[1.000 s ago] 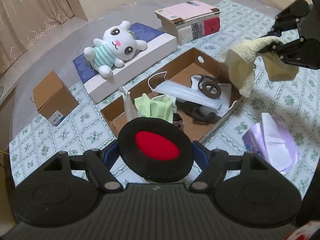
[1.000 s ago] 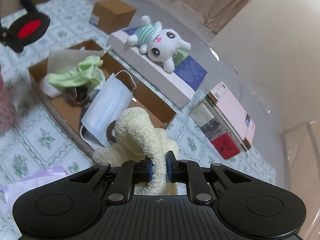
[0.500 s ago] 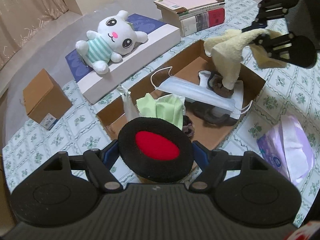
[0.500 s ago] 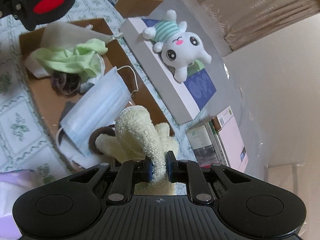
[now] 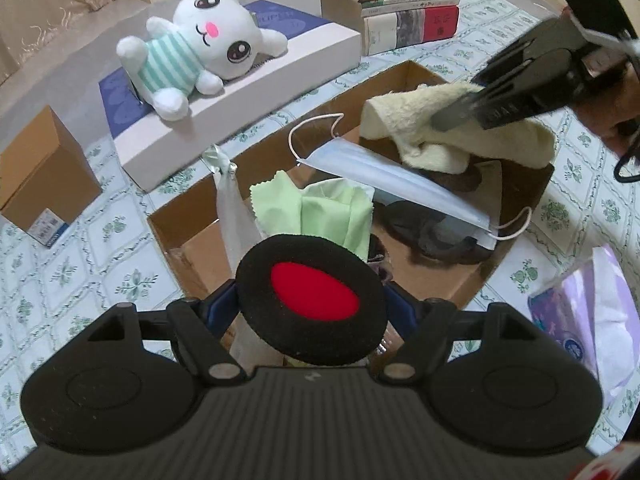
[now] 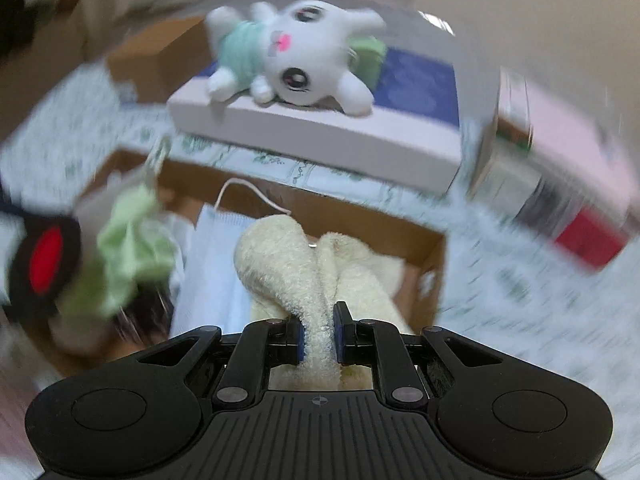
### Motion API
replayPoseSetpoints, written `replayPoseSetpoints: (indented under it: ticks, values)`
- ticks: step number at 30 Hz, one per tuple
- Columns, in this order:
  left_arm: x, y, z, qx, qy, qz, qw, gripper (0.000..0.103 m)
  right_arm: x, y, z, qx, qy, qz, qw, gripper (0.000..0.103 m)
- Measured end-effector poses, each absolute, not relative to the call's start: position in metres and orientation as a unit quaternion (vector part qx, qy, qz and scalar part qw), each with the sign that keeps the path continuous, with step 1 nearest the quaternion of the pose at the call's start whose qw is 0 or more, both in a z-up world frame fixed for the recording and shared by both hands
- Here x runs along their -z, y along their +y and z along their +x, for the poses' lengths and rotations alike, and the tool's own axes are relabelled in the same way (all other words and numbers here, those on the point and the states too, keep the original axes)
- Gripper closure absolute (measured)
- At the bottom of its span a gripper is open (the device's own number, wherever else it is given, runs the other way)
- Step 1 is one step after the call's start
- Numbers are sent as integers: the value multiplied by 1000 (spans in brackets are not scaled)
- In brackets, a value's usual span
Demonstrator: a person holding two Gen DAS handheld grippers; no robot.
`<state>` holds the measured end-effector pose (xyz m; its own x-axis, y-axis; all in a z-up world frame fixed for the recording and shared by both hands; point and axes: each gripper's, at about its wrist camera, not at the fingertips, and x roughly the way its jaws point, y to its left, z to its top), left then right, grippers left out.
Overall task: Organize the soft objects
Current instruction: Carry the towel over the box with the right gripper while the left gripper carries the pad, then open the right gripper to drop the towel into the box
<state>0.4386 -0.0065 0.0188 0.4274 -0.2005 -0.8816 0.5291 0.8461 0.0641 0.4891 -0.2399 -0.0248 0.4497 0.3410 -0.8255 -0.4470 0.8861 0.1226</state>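
My left gripper (image 5: 312,304) is shut on a round black foam pad with a red centre (image 5: 314,294), held over the near left part of an open cardboard box (image 5: 416,70). My right gripper (image 6: 319,336) is shut on a cream towel (image 6: 280,264), whose lower folds rest inside the box's far right end. In the left wrist view the right gripper (image 5: 460,114) reaches in from the upper right with the towel (image 5: 436,140) under it. A pale blue face mask (image 5: 392,188), a green cloth (image 5: 320,212) and dark items lie in the box.
A white plush bunny (image 5: 200,52) lies on a flat white and blue box (image 5: 248,120) behind the cardboard box. A stack of books (image 5: 392,12) stands at the back, a small brown carton (image 5: 40,176) at the left, and a purple tissue pack (image 5: 592,304) at the right.
The right gripper has carried the towel from beside the box's right edge down into the box and has rolled. The left gripper with the pad has come lower and closer over the box.
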Motion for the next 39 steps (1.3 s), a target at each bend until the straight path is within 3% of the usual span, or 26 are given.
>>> replayPoseSetpoints:
  ticks: [12, 23, 26, 28, 30, 39]
  values:
    - [12, -14, 459, 223, 496, 162, 823, 28, 68, -283, 534, -194, 498, 283, 796, 89]
    - [29, -21, 469, 221, 506, 164, 817, 28, 64, -255, 520, -240, 484, 154, 827, 89]
    - [28, -23, 469, 224, 513, 168, 811, 27, 62, -255, 513, -251, 479, 141, 830, 74]
    - [27, -21, 470, 223, 516, 163, 811, 27, 59, -254, 508, -258, 476, 136, 830, 55]
    - [25, -19, 470, 222, 517, 156, 812, 26, 54, -255, 502, -258, 475, 127, 832, 48]
    - [-3, -13, 453, 232, 498, 155, 821, 21, 34, -272, 471, -255, 469, 102, 840, 47]
